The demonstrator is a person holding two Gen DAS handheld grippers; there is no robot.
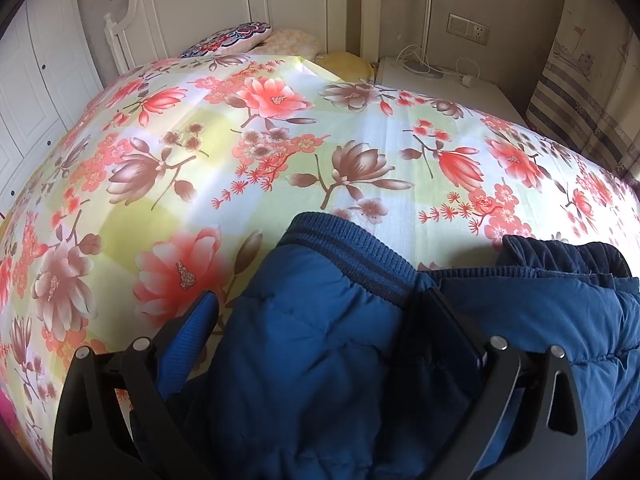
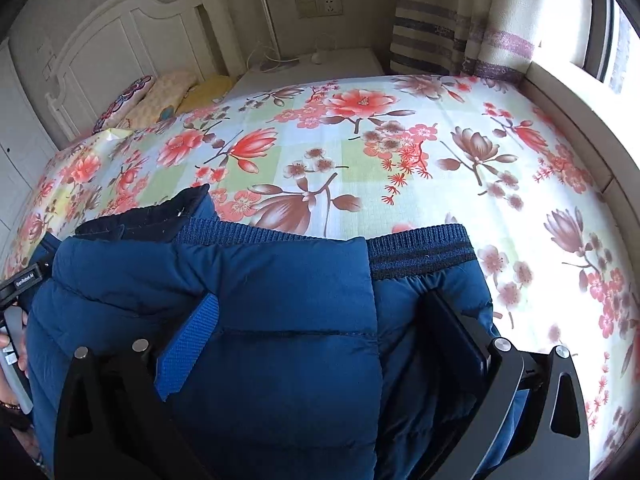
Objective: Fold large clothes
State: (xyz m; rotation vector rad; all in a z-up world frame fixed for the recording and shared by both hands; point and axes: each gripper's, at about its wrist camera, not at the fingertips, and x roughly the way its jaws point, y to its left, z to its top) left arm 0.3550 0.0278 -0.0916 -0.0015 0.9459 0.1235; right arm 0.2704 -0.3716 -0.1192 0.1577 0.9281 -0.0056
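Sunlit floral bedsheet [image 1: 280, 160] carries the work. Nearest, the puffy blue quilted jacket [image 2: 280, 300] lies bunched between both claws, its ribbed hem toward twelve o'clock and its long axis running three to nine. The right claw [image 2: 320, 332] straddles it fully released, pads clear. The left claw [image 1: 324, 320] also straddles the padding; whether it pinches, I cannot tell. Beyond, pillows [image 2: 168, 96] meet the white headboard [image 2: 120, 40].

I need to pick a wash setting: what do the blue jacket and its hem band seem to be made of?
The puffy blue quilted jacket looks like a smooth, faintly shiny synthetic shell, likely nylon or polyester, over padding: stitched channels bulge between seams. Its dark-striped blue ribbed hem band looks like stretchy knit, with fine vertical ribs. The fibre itself cannot be told.
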